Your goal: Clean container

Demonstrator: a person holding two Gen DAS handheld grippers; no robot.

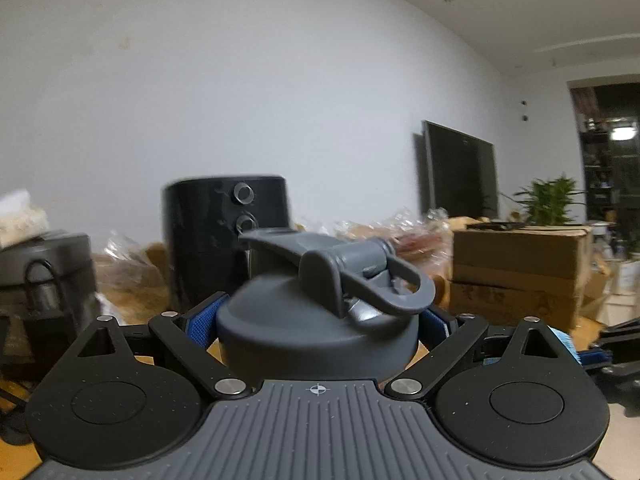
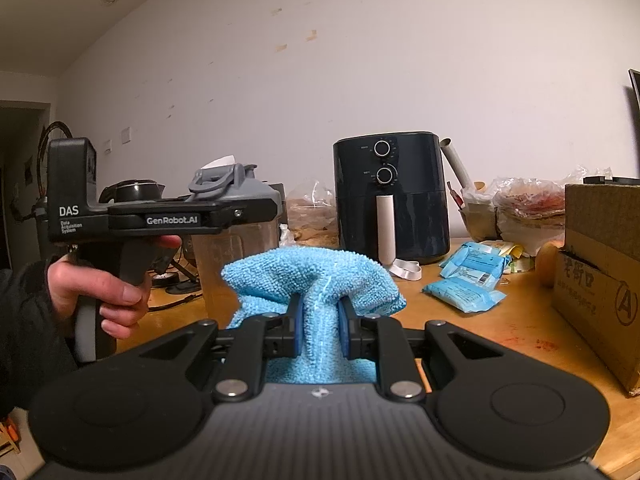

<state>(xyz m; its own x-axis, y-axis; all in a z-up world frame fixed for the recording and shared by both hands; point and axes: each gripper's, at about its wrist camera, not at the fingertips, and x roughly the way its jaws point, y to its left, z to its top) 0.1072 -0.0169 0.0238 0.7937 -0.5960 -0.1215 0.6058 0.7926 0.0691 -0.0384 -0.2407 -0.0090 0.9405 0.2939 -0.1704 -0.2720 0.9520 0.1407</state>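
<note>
The container is a clear tumbler [image 2: 236, 252] with a grey flip-cap lid [image 1: 316, 332] and a carry loop. My left gripper [image 1: 320, 320] is shut on it just under the lid, a blue pad [image 1: 202, 320] pressing each side. In the right wrist view a person's hand [image 2: 116, 288] holds that left gripper [image 2: 256, 213] at the left, with the container upright. A light blue microfibre cloth [image 2: 312, 276] bunches between the pads of my right gripper [image 2: 319, 322], which is shut on it, just right of the container.
A dark air fryer [image 2: 390, 200] stands at the back of the wooden table [image 2: 500, 340]. Blue packets [image 2: 464, 296] and plastic bags [image 2: 524, 208] lie to its right. A cardboard box [image 2: 600, 280] takes the right edge. A grey appliance [image 1: 44, 268] sits at the left.
</note>
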